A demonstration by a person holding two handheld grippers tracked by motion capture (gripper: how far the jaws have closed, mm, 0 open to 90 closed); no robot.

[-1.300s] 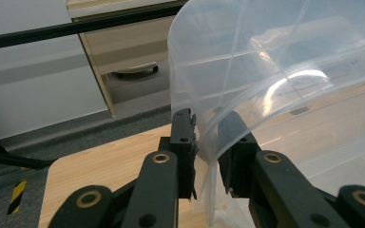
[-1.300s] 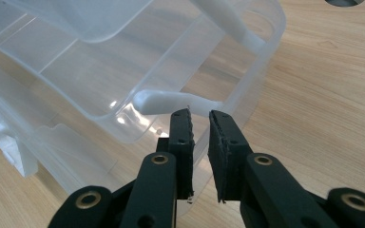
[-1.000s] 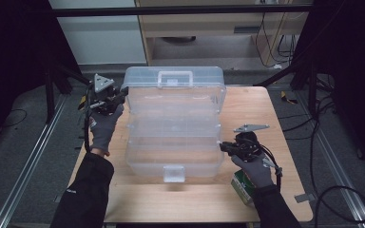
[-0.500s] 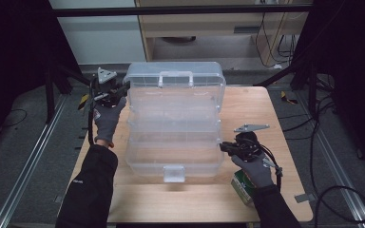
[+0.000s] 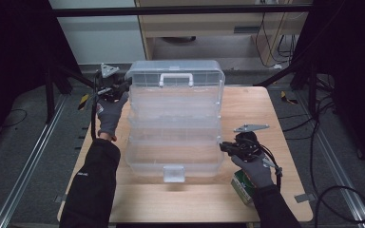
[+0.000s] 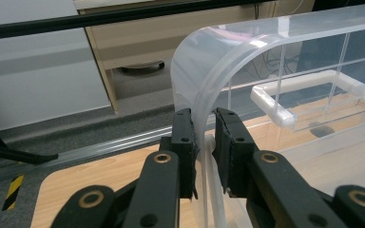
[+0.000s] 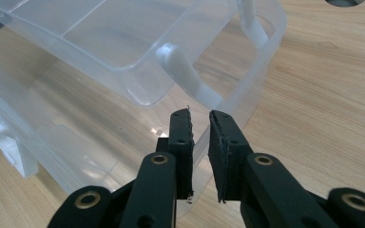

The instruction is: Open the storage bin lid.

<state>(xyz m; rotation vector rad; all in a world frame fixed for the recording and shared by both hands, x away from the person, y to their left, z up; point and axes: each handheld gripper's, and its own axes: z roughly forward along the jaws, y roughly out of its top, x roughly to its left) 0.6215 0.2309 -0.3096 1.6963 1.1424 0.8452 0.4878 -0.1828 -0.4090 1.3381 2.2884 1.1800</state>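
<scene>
Clear plastic tiered organiser box (image 5: 173,128) sits in the middle of the desk (image 5: 271,114), its trays fanned out in steps from the latch at 6 o'clock up to the lid (image 5: 176,76) at 12 o'clock. Compared with a second ago, the lid has swung further over toward 12 o'clock, and the left gripper (image 5: 119,88) has travelled with it from about 10 o'clock toward 11 o'clock. In the left gripper view its jaws are clamped on the lid's curved corner edge (image 6: 204,118), the plastic pinched between the pads. The right gripper (image 5: 228,146) has kept its place at about 4 o'clock, and the right gripper view shows its jaws nearly together on the thin wall of the bottom tray (image 7: 247,109), steadying the base. Judging by this, the box is being opened and the trays are close to fully spread. A small green carton (image 5: 242,186) lies near the right hand (image 5: 253,166) at 5 o'clock.
</scene>
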